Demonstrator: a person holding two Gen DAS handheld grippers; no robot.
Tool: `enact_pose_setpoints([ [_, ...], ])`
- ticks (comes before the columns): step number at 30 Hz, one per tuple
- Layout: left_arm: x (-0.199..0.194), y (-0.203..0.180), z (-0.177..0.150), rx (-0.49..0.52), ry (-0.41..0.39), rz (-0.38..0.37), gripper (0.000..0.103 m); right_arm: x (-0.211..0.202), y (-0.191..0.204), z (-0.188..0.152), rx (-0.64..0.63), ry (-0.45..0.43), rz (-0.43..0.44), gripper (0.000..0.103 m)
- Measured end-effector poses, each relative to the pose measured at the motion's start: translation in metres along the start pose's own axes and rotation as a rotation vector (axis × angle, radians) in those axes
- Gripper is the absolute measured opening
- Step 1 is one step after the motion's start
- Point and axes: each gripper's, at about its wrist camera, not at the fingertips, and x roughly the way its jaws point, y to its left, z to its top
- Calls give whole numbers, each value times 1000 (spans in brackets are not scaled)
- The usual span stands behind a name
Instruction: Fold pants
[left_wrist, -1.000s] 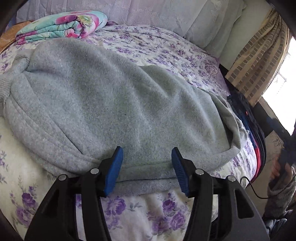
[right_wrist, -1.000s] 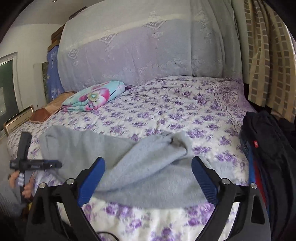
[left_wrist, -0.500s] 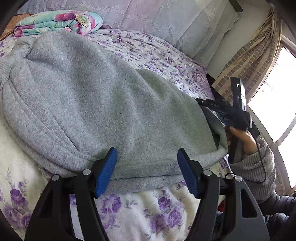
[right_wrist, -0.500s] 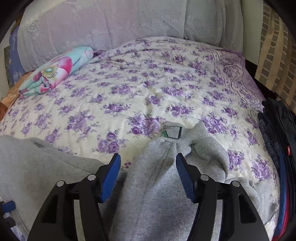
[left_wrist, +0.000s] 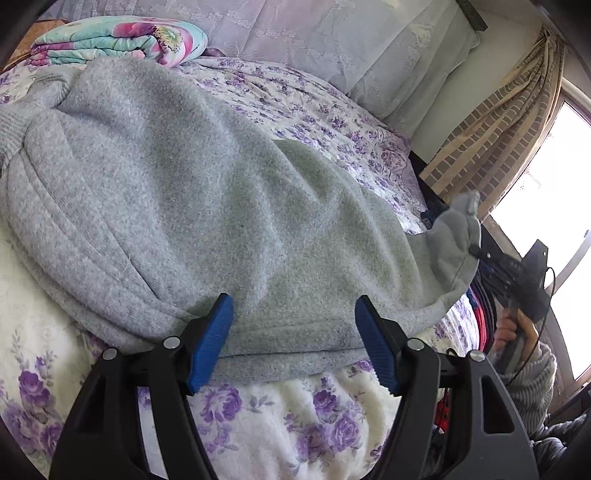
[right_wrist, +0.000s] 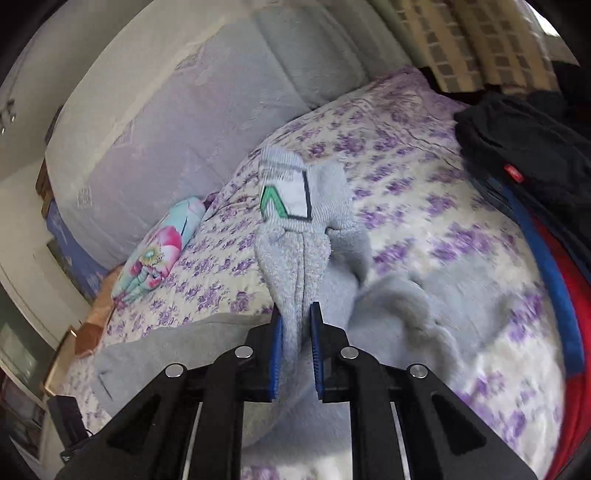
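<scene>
Grey fleece pants (left_wrist: 192, 199) lie across a purple-flowered bedspread (left_wrist: 280, 413). My left gripper (left_wrist: 293, 339) is open, its blue pads on either side of the pants' near edge, holding nothing. My right gripper (right_wrist: 297, 350) is shut on the pants' waistband (right_wrist: 295, 266), which stands up lifted, with its white and green label (right_wrist: 286, 197) showing. The same lifted end and the right gripper also show in the left wrist view (left_wrist: 458, 243) at the right.
A folded floral quilt (left_wrist: 118, 40) lies at the head of the bed by the covered headboard (left_wrist: 332, 37). A pile of dark, blue and red clothes (right_wrist: 532, 155) sits at the bed's right edge. A curtain (left_wrist: 491, 136) and window are on the right.
My right gripper moved down onto the waistband, closed on it and lifted it. My left gripper stayed open at the near edge of the pants.
</scene>
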Motion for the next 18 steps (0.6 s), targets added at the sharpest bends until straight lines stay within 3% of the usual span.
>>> enact_pose_setpoints([
  [2,0,0,0,0,-1,3,66,-12,-28,-15,71,21,-77,40],
  [4,0,-1,0,-3,1,8,66,-27,-42,-24,92,-16,-103,47],
  [8,0,-4,3,-15,5,20,66,-41,-33,-22,47,-79,-56,47],
  [12,-11,-11,2,-24,-18,36,73,-41,13,-12,-140,-147,-2,47],
  [16,-25,-28,5,36,-97,85,77,-12,48,-12,-279,-78,76,64],
  [18,-20,-26,8,44,-82,163,88,23,45,-16,-286,41,34,74],
])
